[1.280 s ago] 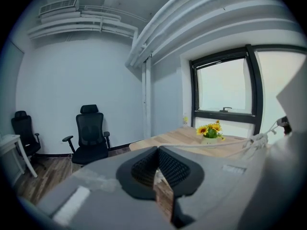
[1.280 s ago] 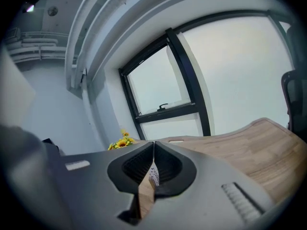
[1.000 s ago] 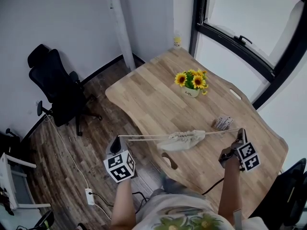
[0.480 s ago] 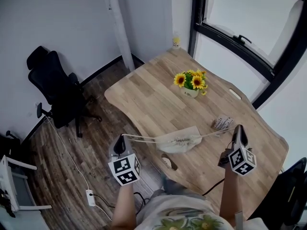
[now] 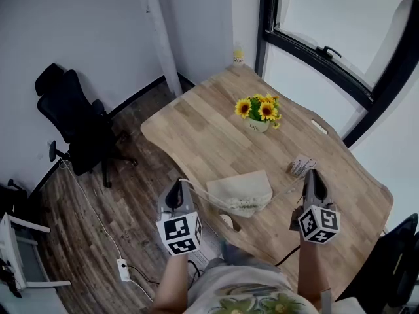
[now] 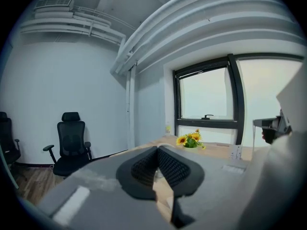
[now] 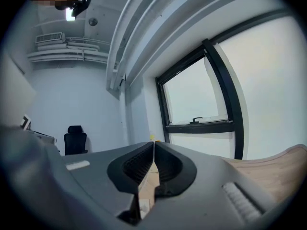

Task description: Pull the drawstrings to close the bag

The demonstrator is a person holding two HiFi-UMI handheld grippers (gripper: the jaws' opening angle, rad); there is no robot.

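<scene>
A cream drawstring bag (image 5: pixel 241 191) lies flat on the wooden table (image 5: pixel 196 133) near its front edge, gathered mouth toward me. My left gripper (image 5: pixel 175 192) hovers off the table's edge to the bag's left, jaws shut, and a thin drawstring (image 5: pixel 198 189) runs slack from its tip to the bag. My right gripper (image 5: pixel 312 178) stands to the bag's right, also shut, with a faint drawstring (image 5: pixel 287 188) leading to it. In the left gripper view the left gripper (image 6: pixel 157 150) has its pads together; in the right gripper view the right gripper (image 7: pixel 153 147) does too. The strings themselves are hidden there.
A pot of sunflowers (image 5: pixel 259 112) stands mid-table and a small printed box (image 5: pixel 301 167) sits just beyond the right gripper. A little bottle (image 5: pixel 238 55) is at the far corner by the window. A black office chair (image 5: pixel 77 120) and a power strip (image 5: pixel 122 267) are on the floor at the left.
Both grippers have come inward toward the bag and turned upright. The strings, taut a second ago, hang slack, and the bag has settled flat on the table.
</scene>
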